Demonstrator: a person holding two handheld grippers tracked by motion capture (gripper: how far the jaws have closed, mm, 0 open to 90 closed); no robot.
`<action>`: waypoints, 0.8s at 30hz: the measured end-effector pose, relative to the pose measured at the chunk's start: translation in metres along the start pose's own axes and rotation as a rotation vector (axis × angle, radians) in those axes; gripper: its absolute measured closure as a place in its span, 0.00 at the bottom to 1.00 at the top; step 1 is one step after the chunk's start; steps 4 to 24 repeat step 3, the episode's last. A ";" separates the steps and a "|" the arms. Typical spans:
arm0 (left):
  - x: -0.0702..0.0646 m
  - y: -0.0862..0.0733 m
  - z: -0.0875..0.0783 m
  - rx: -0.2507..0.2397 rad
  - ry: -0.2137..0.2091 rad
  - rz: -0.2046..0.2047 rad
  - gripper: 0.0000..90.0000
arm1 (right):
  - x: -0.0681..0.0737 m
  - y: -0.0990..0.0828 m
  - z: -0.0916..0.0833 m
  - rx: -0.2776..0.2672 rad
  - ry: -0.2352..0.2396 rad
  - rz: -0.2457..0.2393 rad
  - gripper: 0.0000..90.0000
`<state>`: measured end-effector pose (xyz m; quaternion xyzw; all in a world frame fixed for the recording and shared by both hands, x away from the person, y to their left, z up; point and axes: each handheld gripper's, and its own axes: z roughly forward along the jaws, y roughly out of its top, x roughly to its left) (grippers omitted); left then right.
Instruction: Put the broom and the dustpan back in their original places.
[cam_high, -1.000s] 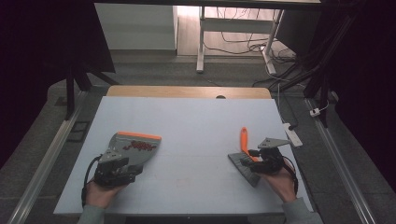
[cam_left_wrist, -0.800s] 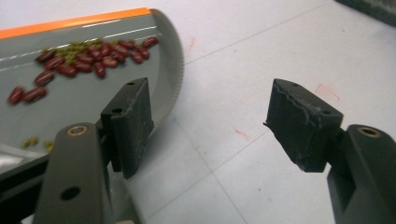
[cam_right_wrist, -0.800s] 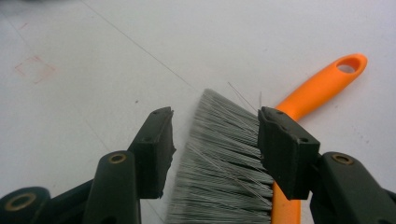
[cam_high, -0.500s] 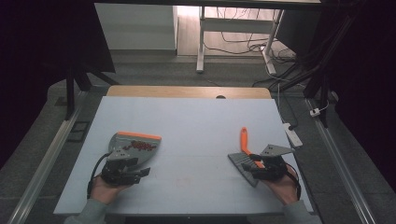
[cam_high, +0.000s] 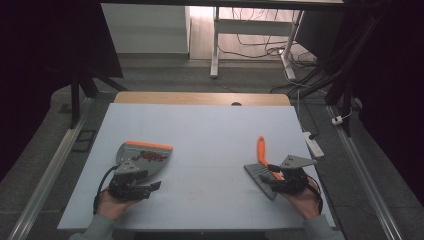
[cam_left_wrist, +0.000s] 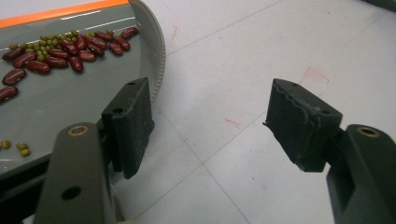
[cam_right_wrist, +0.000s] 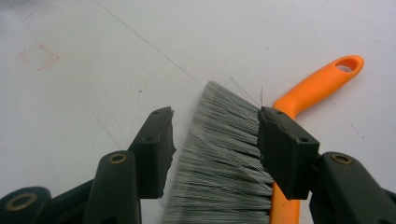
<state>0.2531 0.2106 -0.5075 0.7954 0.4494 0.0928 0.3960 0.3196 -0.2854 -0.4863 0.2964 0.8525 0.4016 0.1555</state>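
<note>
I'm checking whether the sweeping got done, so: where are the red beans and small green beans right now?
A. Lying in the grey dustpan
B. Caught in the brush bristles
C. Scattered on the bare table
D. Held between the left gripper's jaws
A: the red beans and green beans lie inside the grey dustpan, beside the left gripper, whose jaws stand open on nothing.

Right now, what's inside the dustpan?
The grey dustpan holds a cluster of red kidney beans mixed with small green beans, with a few strays nearer its back. The left gripper's jaw covers part of the pan's floor.
</note>
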 end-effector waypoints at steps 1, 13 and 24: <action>0.000 0.000 0.000 0.000 0.000 -0.001 0.36 | 0.000 0.000 0.000 -0.001 0.000 -0.002 0.51; 0.001 0.000 -0.001 -0.001 0.001 -0.003 0.36 | 0.001 0.001 0.000 -0.003 0.003 -0.008 0.51; 0.001 0.000 -0.001 -0.001 0.001 -0.003 0.36 | 0.001 0.001 0.000 -0.003 0.003 -0.008 0.51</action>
